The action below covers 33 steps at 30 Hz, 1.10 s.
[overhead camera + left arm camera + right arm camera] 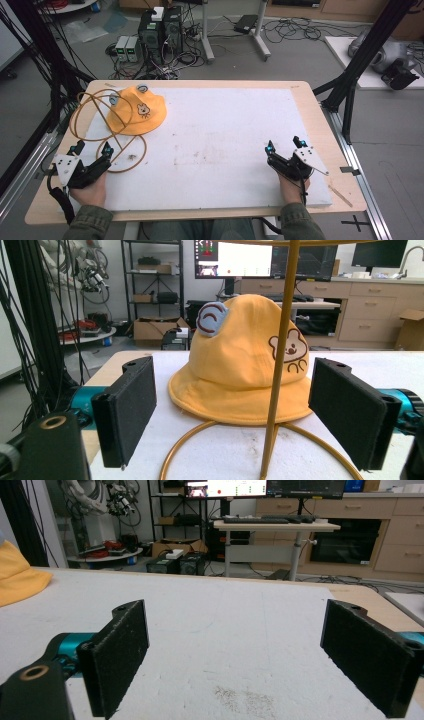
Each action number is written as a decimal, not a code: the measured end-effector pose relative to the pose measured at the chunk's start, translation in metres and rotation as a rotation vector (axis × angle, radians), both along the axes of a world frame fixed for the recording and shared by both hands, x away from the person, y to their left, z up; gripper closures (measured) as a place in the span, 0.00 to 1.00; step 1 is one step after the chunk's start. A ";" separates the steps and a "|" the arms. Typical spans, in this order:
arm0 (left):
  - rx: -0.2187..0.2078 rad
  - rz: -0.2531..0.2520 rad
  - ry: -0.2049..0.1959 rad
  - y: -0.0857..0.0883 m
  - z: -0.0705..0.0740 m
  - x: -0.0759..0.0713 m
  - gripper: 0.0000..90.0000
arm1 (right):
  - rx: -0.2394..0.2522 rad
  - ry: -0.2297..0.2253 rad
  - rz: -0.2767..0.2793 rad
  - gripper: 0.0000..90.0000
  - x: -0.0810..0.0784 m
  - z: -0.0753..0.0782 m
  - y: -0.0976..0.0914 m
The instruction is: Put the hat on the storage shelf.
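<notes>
So, nearest the person's edge of the table, the left gripper (92,148) is parked low at the left corner of the white foam board (225,145). In the left gripper view its jaws are spread wide, with nothing pinched. The upright rod of a gold wire hat stand (278,370) is framed in the gap between the pads, closer to the right one, but no contact can be made out. That lineup looks deliberate: the rod is probably the bit meant to be grabbed, since it's thin and rigid.

The right gripper (285,146) is rested over at the right side, well apart from everything. It's wide open too, and just bare board is seen between the pads in the right gripper view. It seems to be kept out of the way for now.

A bit further in, the stand's round base ring (127,152) is lying flat beside the left gripper.

Beyond that, the yellow bucket hat (136,111) with the bear patch is sat brim-down at the far left of the board, crossed by the stand's wire loops.
</notes>
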<state>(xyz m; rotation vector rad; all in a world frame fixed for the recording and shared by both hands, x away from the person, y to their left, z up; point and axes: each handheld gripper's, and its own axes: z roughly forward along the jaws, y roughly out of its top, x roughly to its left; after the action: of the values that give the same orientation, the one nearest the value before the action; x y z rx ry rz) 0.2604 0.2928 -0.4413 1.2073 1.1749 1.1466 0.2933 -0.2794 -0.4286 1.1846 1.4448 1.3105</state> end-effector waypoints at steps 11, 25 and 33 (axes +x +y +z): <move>-0.005 0.000 0.004 0.002 0.000 -0.001 0.22 | 0.006 -0.005 0.001 0.13 0.000 0.001 0.000; -0.016 -0.020 0.010 -0.002 -0.001 -0.001 0.22 | 0.046 -0.053 0.088 0.13 0.009 0.028 0.008; -0.022 -0.021 0.007 -0.001 -0.001 -0.001 0.22 | 0.030 -0.048 0.186 0.13 0.034 0.053 0.044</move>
<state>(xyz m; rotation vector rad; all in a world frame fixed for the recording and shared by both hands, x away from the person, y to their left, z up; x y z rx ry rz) 0.2597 0.2917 -0.4428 1.2052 1.1749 1.1125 0.3271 -0.2358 -0.3760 1.0505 1.5346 1.4812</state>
